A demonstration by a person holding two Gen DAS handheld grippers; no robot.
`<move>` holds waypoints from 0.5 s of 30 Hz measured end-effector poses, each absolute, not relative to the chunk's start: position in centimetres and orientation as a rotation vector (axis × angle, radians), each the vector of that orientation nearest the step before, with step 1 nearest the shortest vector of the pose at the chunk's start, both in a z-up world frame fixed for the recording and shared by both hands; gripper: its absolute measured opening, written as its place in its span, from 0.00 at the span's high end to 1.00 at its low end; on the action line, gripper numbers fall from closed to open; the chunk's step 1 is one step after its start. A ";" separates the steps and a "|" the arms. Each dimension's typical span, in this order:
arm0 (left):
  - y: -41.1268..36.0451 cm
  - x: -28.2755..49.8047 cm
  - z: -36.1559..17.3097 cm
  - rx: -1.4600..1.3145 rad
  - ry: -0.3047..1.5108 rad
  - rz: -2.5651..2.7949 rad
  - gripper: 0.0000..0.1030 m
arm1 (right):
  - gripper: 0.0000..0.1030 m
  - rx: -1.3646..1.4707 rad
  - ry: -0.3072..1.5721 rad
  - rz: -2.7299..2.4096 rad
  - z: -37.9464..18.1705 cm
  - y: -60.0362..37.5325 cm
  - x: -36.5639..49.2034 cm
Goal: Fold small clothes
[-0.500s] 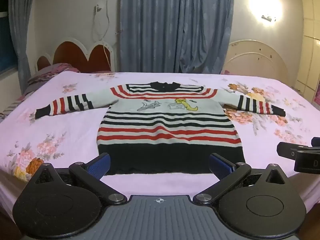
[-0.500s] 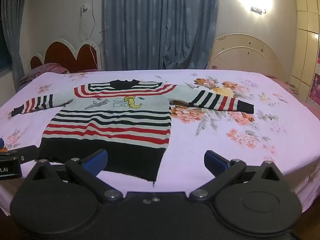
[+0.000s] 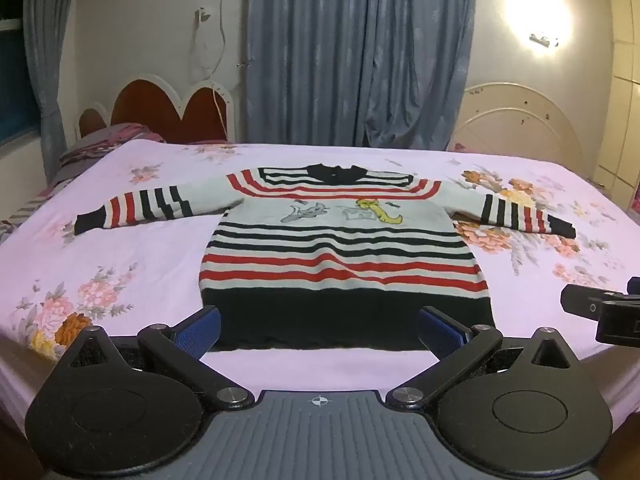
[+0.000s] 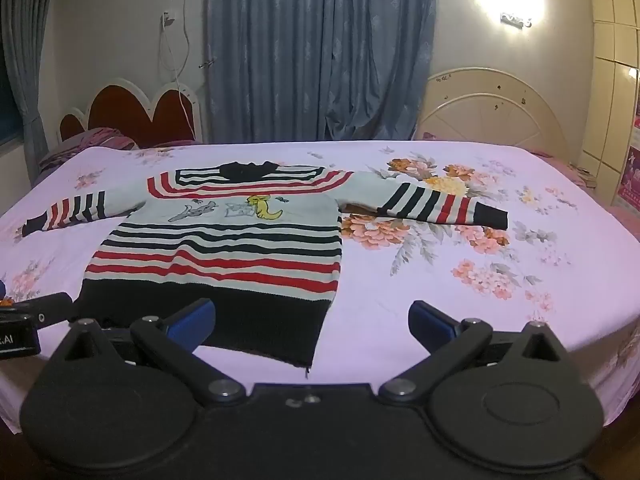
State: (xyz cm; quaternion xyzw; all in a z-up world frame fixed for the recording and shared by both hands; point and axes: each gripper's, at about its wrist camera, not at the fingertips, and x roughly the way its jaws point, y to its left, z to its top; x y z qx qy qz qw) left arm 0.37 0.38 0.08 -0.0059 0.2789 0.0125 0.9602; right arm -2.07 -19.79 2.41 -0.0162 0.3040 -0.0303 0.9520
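Note:
A small striped sweater [image 3: 340,248] with red, black and pale stripes and a cartoon print lies flat on the bed, sleeves spread out, collar away from me, black hem nearest. It also shows in the right wrist view [image 4: 224,248]. My left gripper [image 3: 320,326] is open and empty, hovering just in front of the hem's middle. My right gripper [image 4: 312,320] is open and empty, in front of the hem's right corner. The right gripper's side shows in the left wrist view [image 3: 600,308]; the left gripper's side shows in the right wrist view [image 4: 32,312].
The bed has a pink floral sheet [image 3: 120,264] and its front edge runs just under the grippers. A red heart-shaped headboard [image 3: 168,112] and pillows stand at far left, blue curtains [image 3: 360,52] behind, a cream footboard [image 3: 516,120] at far right.

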 end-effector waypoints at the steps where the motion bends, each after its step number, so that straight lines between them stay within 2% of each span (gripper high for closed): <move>1: 0.4 0.4 0.1 -0.011 0.566 0.024 0.00 | 0.01 -0.034 0.617 -0.062 2.4 -19.5 -1.9; 15: 0.6 0.2 0.2 -0.016 0.566 0.017 0.00 | 0.01 -0.041 0.616 -0.061 2.8 -18.7 -1.5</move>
